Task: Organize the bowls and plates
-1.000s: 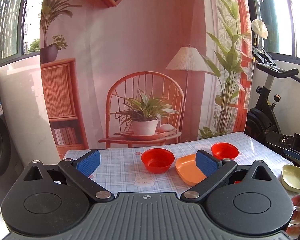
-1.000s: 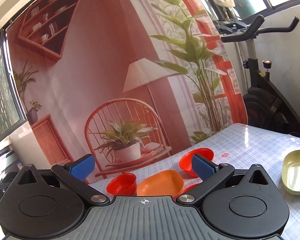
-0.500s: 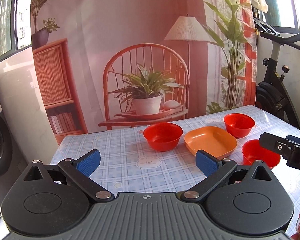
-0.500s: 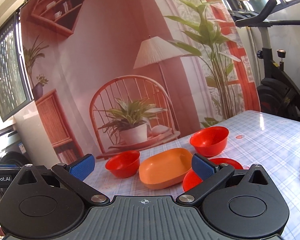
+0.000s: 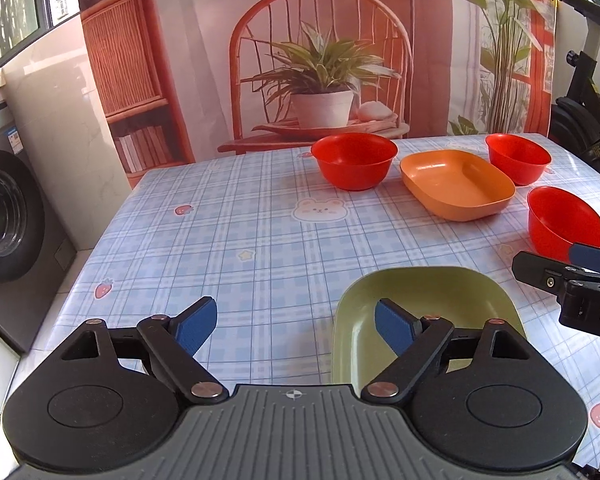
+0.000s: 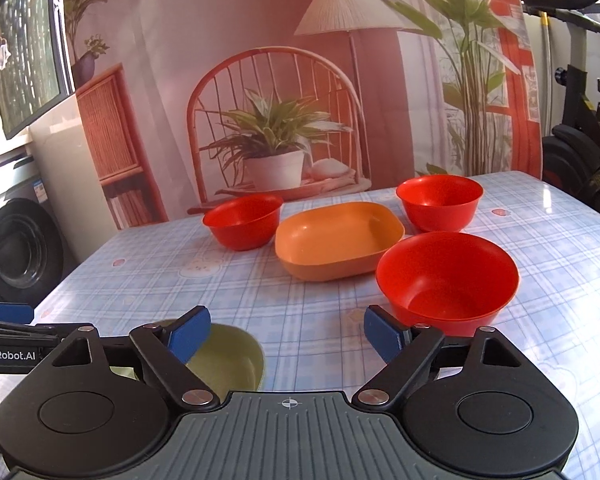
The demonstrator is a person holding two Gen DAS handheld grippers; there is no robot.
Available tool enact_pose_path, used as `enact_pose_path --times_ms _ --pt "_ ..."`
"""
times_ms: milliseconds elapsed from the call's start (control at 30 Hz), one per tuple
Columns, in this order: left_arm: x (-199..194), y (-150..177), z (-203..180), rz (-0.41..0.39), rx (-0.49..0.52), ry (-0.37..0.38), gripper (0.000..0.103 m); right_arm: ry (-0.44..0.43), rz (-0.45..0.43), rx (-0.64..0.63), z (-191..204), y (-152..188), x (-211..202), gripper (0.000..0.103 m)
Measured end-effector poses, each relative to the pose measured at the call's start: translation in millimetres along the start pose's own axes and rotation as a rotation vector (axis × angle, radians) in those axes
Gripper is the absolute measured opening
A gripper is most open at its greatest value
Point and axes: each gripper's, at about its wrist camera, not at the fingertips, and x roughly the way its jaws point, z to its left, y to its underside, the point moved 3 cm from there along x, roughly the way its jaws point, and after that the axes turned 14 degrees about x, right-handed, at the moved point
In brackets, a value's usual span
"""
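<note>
Three red bowls stand on the checked table: a far left one (image 5: 355, 160), a far right one (image 5: 518, 157) and a near one (image 5: 564, 220). An orange plate (image 5: 458, 184) lies between them. A green plate (image 5: 428, 304) lies near the front edge. My left gripper (image 5: 296, 326) is open and empty, its right finger above the green plate's left side. My right gripper (image 6: 287, 338) is open and empty, just in front of the near red bowl (image 6: 446, 280). The green plate (image 6: 228, 360) shows behind its left finger. The orange plate (image 6: 338, 240) lies beyond.
The table (image 5: 240, 240) has a blue checked cloth and stands against a printed backdrop (image 5: 320, 60). A washing machine (image 5: 8, 216) is at the left. An exercise bike (image 5: 588, 92) stands at the right. The right gripper's fingers (image 5: 560, 276) show at the left view's right edge.
Both grippers have tilted down and moved in over the table. The green plate has come into view under the left gripper. Both stay open.
</note>
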Motion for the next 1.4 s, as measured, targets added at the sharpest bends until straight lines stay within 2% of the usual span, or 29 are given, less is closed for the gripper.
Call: enact_pose_path --times_ms 33,167,333,433,567,600,767,933,1000,1100,1167,1400 --pt "-0.1 1.3 -1.9 0.001 0.004 0.003 0.078 -0.006 0.016 0.002 0.1 1.3 2.4 0.081" --pt "4.5 6.4 -7.0 0.032 -0.003 0.039 0.067 0.01 0.036 -0.012 -0.3 7.2 6.5 0.065" --pt "15.4 18.3 -10.4 0.102 -0.02 0.097 0.052 0.013 0.079 0.009 -7.3 11.3 11.6 0.06" --pt "16.3 22.4 -15.0 0.108 -0.025 0.147 0.042 0.011 0.108 0.021 -8.8 14.3 15.0 0.056" --pt "19.7 27.3 -25.9 0.13 -0.014 0.177 0.038 -0.003 0.14 0.019 -8.1 18.2 18.1 0.048" --pt "20.1 29.0 -25.7 0.143 -0.025 0.171 0.038 -0.007 0.145 0.015 -7.5 18.9 18.2 0.043" --pt "21.6 33.8 -23.1 0.164 -0.059 0.163 0.035 -0.033 0.2 -0.01 1.2 24.3 19.1 0.036" --pt "21.7 36.9 -26.9 0.166 -0.092 0.234 0.034 -0.051 0.233 -0.025 6.0 26.8 19.9 0.025" --pt "21.0 36.1 -30.8 0.16 -0.076 0.224 0.033 -0.051 0.246 -0.024 6.1 27.8 21.1 0.023" --pt "20.1 36.5 -25.4 0.152 -0.092 0.18 0.016 -0.038 0.246 -0.021 3.7 28.1 21.0 0.018" --pt "20.0 36.7 -21.0 0.146 -0.117 0.173 0.013 -0.035 0.25 -0.008 0.7 26.9 21.7 0.011" --pt "16.7 31.8 -26.2 0.121 -0.101 0.169 0.013 -0.035 0.237 0.007 -2.8 25.3 20.1 0.01"
